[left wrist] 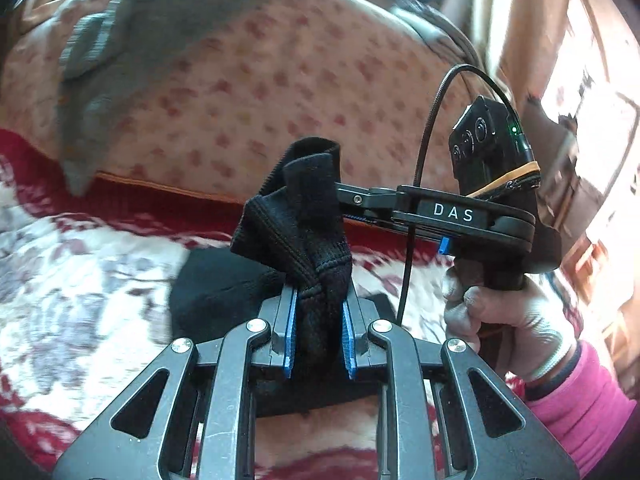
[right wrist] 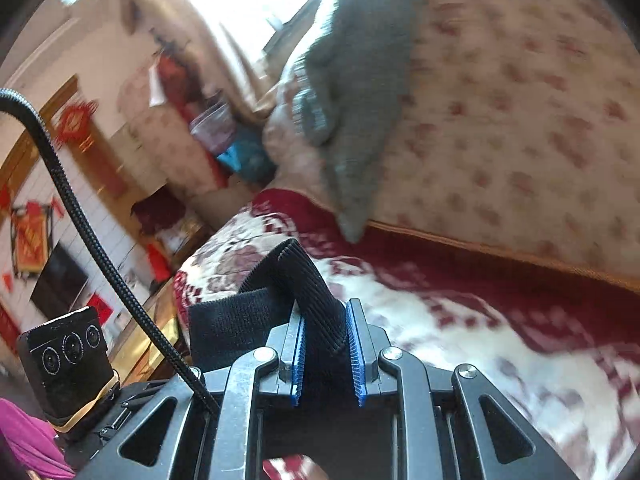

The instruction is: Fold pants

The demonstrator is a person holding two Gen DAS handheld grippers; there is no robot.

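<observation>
The left claw (left wrist: 320,312) is pinching a bunched fold of the black pants (left wrist: 304,216) between its blue pads (left wrist: 291,332), and the cloth fills the gap from pad to pad. The right claw (right wrist: 326,344) is pinching a ribbed black band of the same pants (right wrist: 296,280), which looks like the waistband, folded over into a peak just beyond its fingertips.

In the left wrist view the right claw (left wrist: 344,200) reaches in from the right, held by a gloved hand (left wrist: 508,320) with a pink sleeve (left wrist: 580,400), and its tip is buried in the same raised bundle, so the two grips sit close together. The rest of the pants hangs down as a dark mass below the left claw, over the bed.

The bed carries a red and white patterned blanket (left wrist: 80,280), and on the right side of the right wrist view its open stretch runs wide and bare of other things. On the far side a cream quilt with small reddish flowers (left wrist: 260,80) rises like a wall, its orange piped edge (right wrist: 500,252) marking where the open blanket ends. A grey garment (left wrist: 132,60) is draped over that quilt, its point hanging down to the piping. On the left of the right wrist view the bed's edge falls away toward a room with a white tiled wall and red hangings (right wrist: 76,120), all blurred.

The pants are plain black knit, with fine ribbing on the band and a stitched seam along the bunched part.
</observation>
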